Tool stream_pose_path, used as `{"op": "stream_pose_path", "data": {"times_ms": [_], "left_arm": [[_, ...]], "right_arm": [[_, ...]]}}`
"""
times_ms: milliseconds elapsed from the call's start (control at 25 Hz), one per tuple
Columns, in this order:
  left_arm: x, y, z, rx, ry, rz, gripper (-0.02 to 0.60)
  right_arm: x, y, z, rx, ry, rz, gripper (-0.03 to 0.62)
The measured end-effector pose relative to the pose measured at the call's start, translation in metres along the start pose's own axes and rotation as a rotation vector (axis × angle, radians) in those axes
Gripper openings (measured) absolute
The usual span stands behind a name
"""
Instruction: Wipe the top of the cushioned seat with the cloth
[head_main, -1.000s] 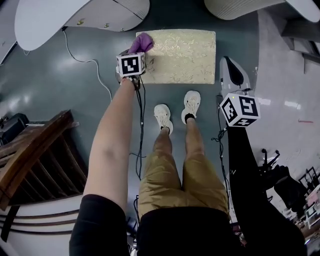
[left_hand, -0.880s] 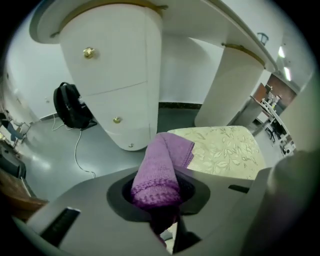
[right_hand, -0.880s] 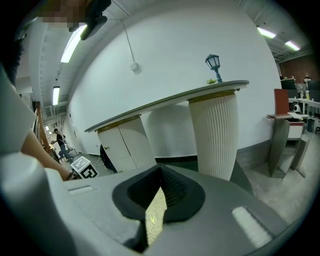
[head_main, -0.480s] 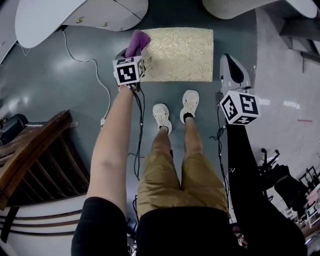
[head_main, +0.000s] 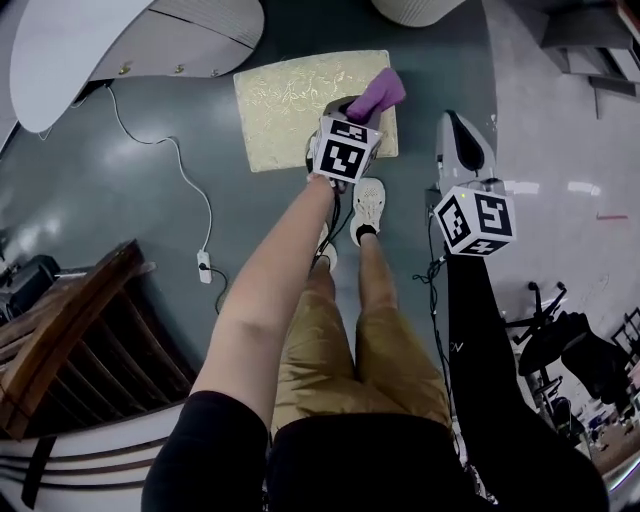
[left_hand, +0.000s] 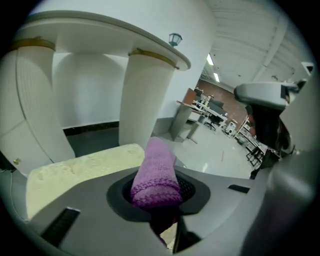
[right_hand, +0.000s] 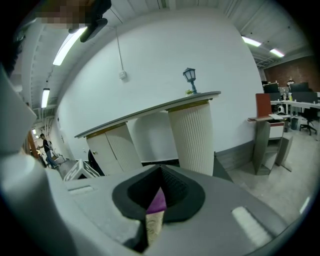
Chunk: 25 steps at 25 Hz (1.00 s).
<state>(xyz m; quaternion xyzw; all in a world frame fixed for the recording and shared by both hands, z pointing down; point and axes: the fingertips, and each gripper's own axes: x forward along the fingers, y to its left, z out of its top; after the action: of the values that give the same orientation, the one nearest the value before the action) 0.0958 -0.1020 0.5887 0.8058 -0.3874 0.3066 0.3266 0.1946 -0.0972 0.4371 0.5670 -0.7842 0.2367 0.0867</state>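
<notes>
1. The left gripper (head_main: 352, 108) has its jaws closed on a rolled purple cloth (head_main: 377, 93). In the left gripper view the roll (left_hand: 155, 175) sticks out forward from between the jaws, long axis in line with them.
2. The cloth sits at the right edge of the cushioned seat (head_main: 290, 100), toward its far right corner. Its free end reaches the edge or just past it.
3. The seat's long axis runs left to right in front of the person. Nearly all of its patterned top lies to the left of the jaws, so the next wiping stroke would probably sweep leftward along that axis.
4. The left gripper view shows the same thing: the pale seat top (left_hand: 80, 170) stretches away to the left of the cloth.
5. The right gripper (head_main: 455, 130) hangs beyond the seat's right edge, over the floor (head_main: 150, 150) and well apart from the cloth. Its jaws (right_hand: 152, 220) are drawn together to a thin slit and hold nothing.
6. The left gripper is the nearer one and already holds the cloth, so the wiping looks like its job.
</notes>
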Motion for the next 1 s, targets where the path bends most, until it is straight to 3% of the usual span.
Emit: {"op": "stream_pose_path", "data": {"times_ms": [80, 200, 400, 800, 1000], "left_arm": [[0.024, -0.02, -0.013, 0.004, 0.051, -0.036, 0.086], [0.043, -0.023, -0.039, -0.029, 0.134, -0.009, 0.086], [0.037, 0.001, -0.047, -0.049, 0.111, 0.017, 0.091], [-0.035, 0.125, -0.077, -0.113, 0.125, 0.228, 0.091], [-0.08, 0.183, -0.106, -0.203, 0.121, 0.338, 0.091]], "right_arm": [[-0.009, -0.012, 0.001, 0.008, -0.006, -0.022, 0.0], [-0.021, -0.028, 0.003, 0.016, -0.011, -0.051, 0.0], [-0.025, -0.029, 0.002, 0.017, -0.013, -0.049, 0.0], [-0.004, 0.015, 0.001, -0.012, -0.005, 0.037, 0.0], [0.002, 0.031, 0.001, -0.029, 0.002, 0.063, 0.0]]}}
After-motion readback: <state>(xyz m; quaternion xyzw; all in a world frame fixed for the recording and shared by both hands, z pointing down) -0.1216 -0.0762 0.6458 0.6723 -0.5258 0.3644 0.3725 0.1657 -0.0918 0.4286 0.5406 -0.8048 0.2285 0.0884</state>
